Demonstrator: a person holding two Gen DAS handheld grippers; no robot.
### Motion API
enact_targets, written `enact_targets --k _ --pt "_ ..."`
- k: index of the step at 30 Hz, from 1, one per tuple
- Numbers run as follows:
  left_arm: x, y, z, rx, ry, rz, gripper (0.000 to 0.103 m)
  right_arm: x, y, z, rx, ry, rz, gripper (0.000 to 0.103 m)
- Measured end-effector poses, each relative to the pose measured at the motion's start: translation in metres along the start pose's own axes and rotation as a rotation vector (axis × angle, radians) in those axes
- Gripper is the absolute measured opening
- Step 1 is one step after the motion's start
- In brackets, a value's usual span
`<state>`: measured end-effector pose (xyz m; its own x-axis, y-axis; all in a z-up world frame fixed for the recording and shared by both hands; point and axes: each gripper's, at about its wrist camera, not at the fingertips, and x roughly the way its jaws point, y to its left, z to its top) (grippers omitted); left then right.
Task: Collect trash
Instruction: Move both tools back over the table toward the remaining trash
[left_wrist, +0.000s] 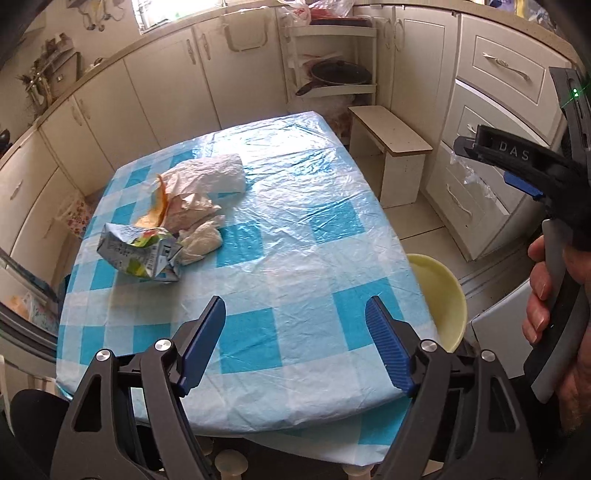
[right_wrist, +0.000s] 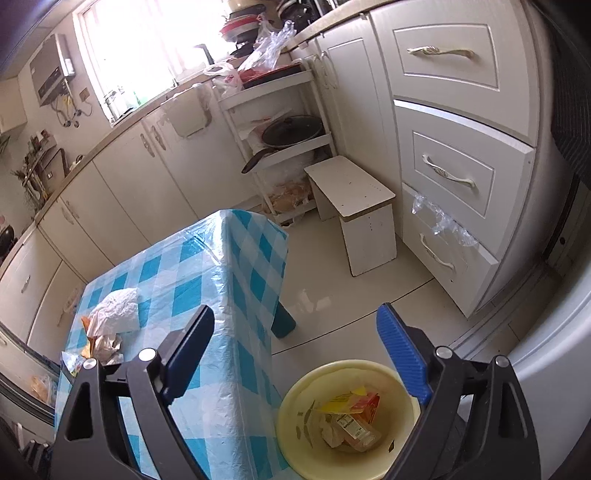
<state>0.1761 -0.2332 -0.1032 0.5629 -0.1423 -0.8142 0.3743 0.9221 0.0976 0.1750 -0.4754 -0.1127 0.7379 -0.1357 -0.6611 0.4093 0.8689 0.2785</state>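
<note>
Left tongs (left_wrist: 295, 343): released, empty, over the bench (left_wrist: 332, 236) near edge. Right tongs (right_wrist: 295, 354): released, empty, above the yellow bin (right_wrist: 295, 417) holding wrappers. Remaining trash, crushed carton (left_wrist: 142, 254) and crumpled paper (left_wrist: 207, 177): bench, ahead-left of left tongs, the nearer pair.

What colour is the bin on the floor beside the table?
Pale yellow; the bin shows best in the right wrist view.
</note>
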Motion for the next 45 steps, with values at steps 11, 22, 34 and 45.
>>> enact_targets --k 11,22,34,45 --pt "-0.032 0.056 -0.014 -0.067 -0.048 0.061 0.078 -0.031 0.058 -0.022 -0.155 -0.084 0.037 0.091" --pt "-0.055 0.102 -0.031 -0.131 -0.089 0.095 0.079 -0.061 0.110 -0.063 -0.264 -0.136 0.075 0.092" --pt "-0.066 0.158 -0.055 -0.220 -0.111 0.110 0.080 -0.074 0.141 -0.091 -0.315 -0.146 0.094 0.092" --pt "-0.066 0.187 -0.069 -0.268 -0.117 0.115 0.081 -0.075 0.156 -0.107 -0.367 -0.144 0.082 0.092"
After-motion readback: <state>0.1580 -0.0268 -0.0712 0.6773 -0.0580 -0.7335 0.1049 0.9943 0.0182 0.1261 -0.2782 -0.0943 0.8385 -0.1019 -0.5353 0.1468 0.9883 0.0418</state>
